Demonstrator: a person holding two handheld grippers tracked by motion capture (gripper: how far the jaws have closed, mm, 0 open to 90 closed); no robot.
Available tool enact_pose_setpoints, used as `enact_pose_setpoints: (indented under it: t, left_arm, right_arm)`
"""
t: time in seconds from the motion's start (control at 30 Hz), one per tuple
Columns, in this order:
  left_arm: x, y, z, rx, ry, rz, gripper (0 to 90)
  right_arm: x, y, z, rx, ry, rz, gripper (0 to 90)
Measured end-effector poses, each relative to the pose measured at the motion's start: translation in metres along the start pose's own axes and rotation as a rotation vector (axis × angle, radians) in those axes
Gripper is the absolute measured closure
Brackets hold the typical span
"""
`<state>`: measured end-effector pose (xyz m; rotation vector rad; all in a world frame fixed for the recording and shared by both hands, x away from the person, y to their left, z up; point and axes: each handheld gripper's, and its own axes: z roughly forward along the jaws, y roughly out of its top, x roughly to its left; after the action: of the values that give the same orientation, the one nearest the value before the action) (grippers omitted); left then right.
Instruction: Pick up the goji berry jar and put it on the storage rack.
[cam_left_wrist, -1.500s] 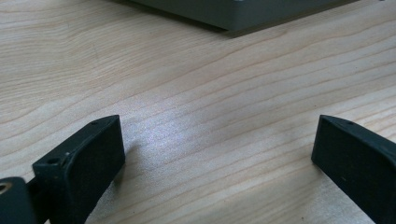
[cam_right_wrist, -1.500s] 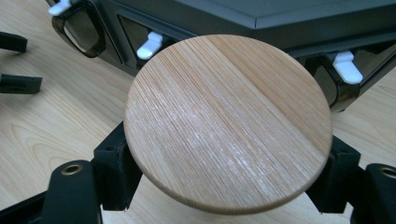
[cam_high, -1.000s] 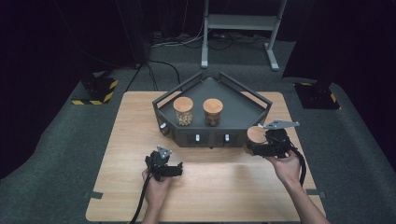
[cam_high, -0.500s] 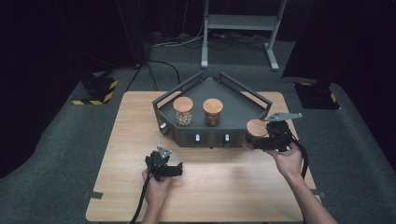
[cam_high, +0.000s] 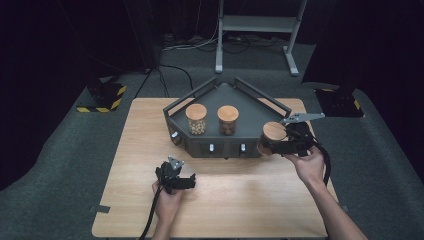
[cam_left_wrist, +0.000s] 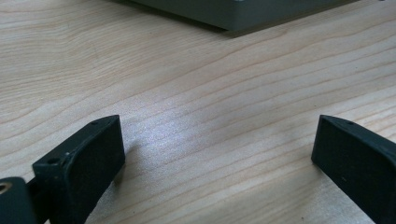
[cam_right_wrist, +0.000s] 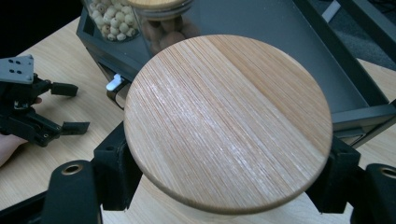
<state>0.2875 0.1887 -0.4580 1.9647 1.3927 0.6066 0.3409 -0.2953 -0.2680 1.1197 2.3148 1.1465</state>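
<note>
A wooden-lidded jar (cam_high: 273, 136) hangs in the grip of the right tool (cam_high: 276, 146), held just off the right front corner of the grey tray (cam_high: 235, 93), above the wooden surface (cam_high: 250, 200). In the right gripper view the round lid (cam_right_wrist: 228, 122) sits squarely between the two black jaws, which are clamped on the jar beneath it.

The work in hand looks to be carrying this jar over the tray's rail to join the others. To do it well, the jar should be kept upright and lifted high enough for its base to clear the rail, then brought down on the open floor to the right of the two jars already standing there, without knocking them. The grip should hold until the base rests flat.

The left tool (cam_high: 182, 181) waits low on the surface near the front edge, its jaws spread wide with nothing between them, only bare wood grain in its own view.

The count: three lidded jars in all, one held and two in the tray, a pale-filled jar (cam_high: 196, 119) and a darker-filled jar (cam_high: 227, 120) side by side. One tray, two tools, two hands.
</note>
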Motion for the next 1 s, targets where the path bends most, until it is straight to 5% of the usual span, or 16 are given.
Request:
enact_pose_setpoints:
  t: [1.0]
  left_arm:
    - [0.000, 0.000, 0.000, 0.000, 0.000, 0.000, 2.5]
  right_arm:
    - [-0.001, 0.026, 0.008, -0.006, -0.016, 0.009, 25.7]
